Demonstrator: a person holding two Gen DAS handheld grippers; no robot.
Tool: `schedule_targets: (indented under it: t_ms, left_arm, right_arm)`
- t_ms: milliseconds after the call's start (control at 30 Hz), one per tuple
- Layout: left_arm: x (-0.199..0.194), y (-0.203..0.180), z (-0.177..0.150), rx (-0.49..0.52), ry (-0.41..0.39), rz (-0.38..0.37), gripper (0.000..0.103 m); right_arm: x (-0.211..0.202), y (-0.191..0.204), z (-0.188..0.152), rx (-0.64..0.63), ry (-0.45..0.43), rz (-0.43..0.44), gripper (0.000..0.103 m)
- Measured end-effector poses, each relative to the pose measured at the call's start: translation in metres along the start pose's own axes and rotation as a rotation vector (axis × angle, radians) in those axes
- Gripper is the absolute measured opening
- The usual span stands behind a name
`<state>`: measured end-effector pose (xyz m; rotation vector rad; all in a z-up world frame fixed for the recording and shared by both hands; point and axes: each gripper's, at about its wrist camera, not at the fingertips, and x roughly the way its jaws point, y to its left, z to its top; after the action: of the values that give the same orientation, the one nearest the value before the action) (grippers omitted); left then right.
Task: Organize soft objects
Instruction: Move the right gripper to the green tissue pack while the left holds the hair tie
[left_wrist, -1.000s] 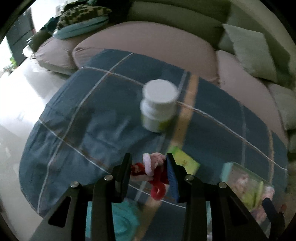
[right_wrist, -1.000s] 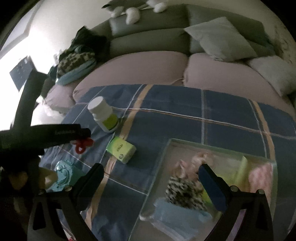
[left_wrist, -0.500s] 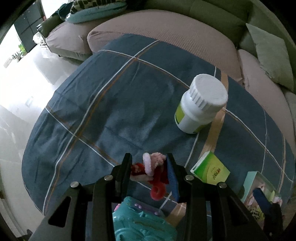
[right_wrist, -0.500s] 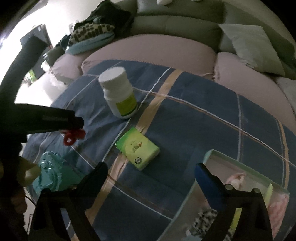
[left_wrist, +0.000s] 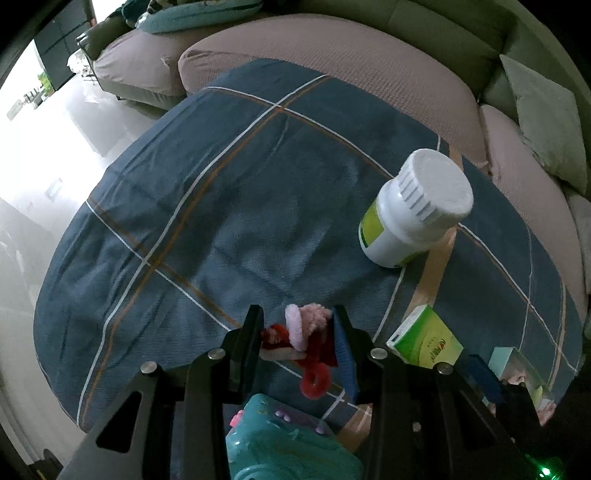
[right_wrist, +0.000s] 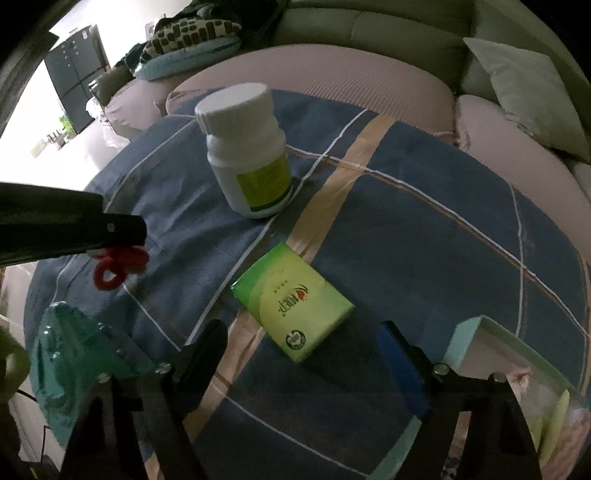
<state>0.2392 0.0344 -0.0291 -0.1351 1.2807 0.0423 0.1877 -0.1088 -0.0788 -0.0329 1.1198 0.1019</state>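
My left gripper (left_wrist: 295, 328) is shut on a small soft toy (left_wrist: 306, 341) of pink fluff and red loops, held above the blue plaid cloth (left_wrist: 221, 206). From the right wrist view the left gripper (right_wrist: 74, 229) comes in from the left with the red loops (right_wrist: 118, 266) hanging under it. My right gripper (right_wrist: 301, 354) is open and empty, low over a green tissue pack (right_wrist: 291, 306). A clear box (right_wrist: 517, 369) with soft items inside sits at the lower right; it also shows in the left wrist view (left_wrist: 517, 369).
A white bottle (left_wrist: 413, 210) with a green label stands on the cloth, also in the right wrist view (right_wrist: 247, 151). A teal plastic toy (left_wrist: 288, 439) lies under my left gripper. A pinkish sofa (left_wrist: 332, 62) with cushions curves behind. Bright floor lies to the left.
My left gripper has moved left and closer to the cloth with the soft toy still in it. My right gripper has moved left off the clear box to above the green tissue pack.
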Motion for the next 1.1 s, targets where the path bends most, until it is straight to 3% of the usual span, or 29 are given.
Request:
schedule_targets:
  t_ms: [333, 500, 933, 1100]
  left_arm:
    - [0.006, 0.003, 0.003, -0.016, 0.002, 0.006, 0.039]
    - [0.007, 0.001, 0.002, -0.012, 0.005, 0.015, 0.039]
    - [-0.005, -0.008, -0.006, 0.006, -0.031, 0.019, 0.039]
    - [-0.009, -0.014, -0.008, 0.030, -0.037, 0.010, 0.039]
  right_arm:
    - [0.014, 0.005, 0.000, -0.012, 0.013, -0.019, 0.077]
    - [0.013, 0.005, 0.000, -0.014, 0.009, -0.024, 0.060]
    - [-0.007, -0.006, -0.007, 0.005, -0.019, -0.014, 0.045]
    - [-0.010, -0.007, -0.010, 0.002, -0.017, -0.004, 0.033]
